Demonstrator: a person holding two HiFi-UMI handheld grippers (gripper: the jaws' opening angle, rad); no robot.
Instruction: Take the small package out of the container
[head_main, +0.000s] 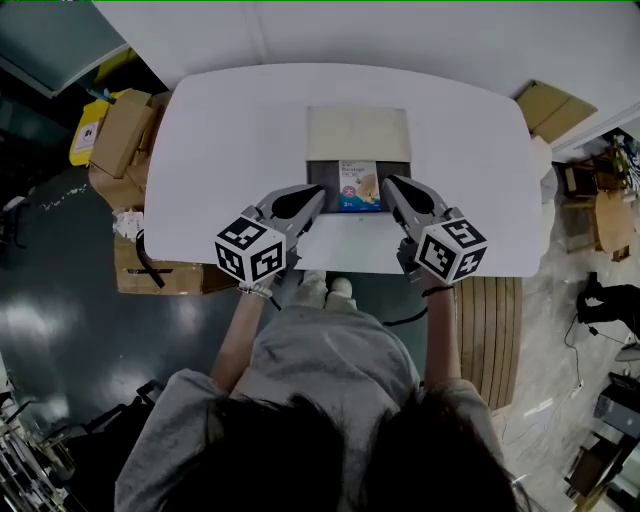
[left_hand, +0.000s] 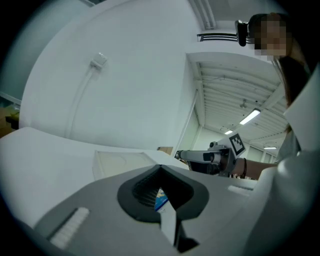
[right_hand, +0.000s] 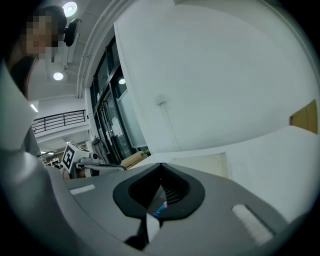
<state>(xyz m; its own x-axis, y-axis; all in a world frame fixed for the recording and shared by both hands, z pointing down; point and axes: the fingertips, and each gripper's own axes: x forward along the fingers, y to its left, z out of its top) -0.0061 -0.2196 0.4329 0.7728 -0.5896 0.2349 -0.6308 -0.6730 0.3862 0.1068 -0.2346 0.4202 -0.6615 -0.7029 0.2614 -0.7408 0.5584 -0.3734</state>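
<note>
Flanking the container (head_main: 322, 172) from either side, the left tool (head_main: 318, 192) and the right tool (head_main: 388, 183) rest low over the table (head_main: 220, 130) close to the middle of its near edge, their tips angled inward toward each other. This looks like a ready stance rather than a grasp. Each tool's own view shows its two jaws brought together at the tips with nothing pinched between them, and only a sliver of blue print shows through the hollow behind the tips. The small package (head_main: 359, 186) lies flat inside the dark tray of the container, between the two tool tips and apart from both, so the task's thing has not yet been lifted out. The pale lid (head_main: 358, 133) lies flat toward the table's far edge, apparently attached to the tray. That leaves the tray open from above, presumably so the package can be reached straight down. Because both tools are closed, I judge that one must open before it can take the package by its edges. As for writing, the package carries dark lines of text on a light upper area and a blue band along its near side, but none of it is legible (too small and soft in every view). The cubes on the tools bear only black-and-white square markers, no words.
</note>
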